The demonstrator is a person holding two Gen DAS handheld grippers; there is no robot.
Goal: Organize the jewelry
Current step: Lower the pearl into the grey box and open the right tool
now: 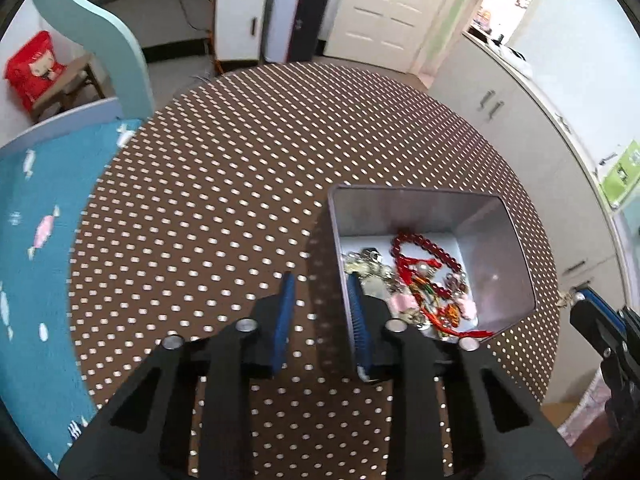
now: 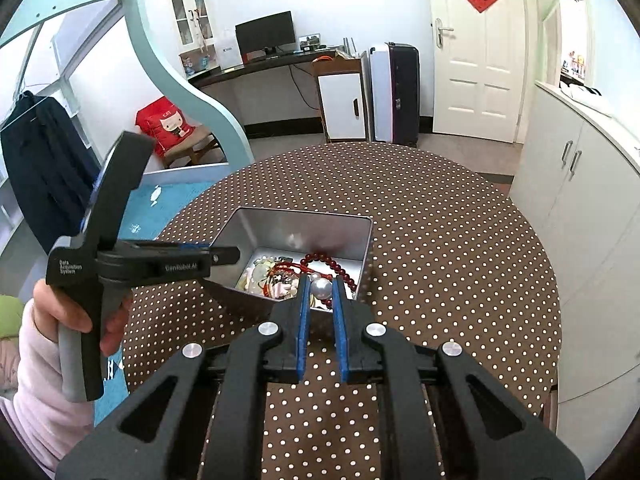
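Observation:
An open silver tin sits on the round dotted table. It holds a tangle of jewelry, with a red bead bracelet on top. My left gripper straddles the tin's left wall, one blue pad inside and one outside. The outer pad stands off the wall, so it is open. In the right wrist view the left gripper reaches over the tin's near-left corner, held by a hand. My right gripper hangs above the tin's near side, shut on a silvery pearl bead.
A bed with a blue candy-print cover borders the table on the left. White cabinets stand close on the right. A desk, a small white cabinet, a suitcase and a door are beyond the table's far edge.

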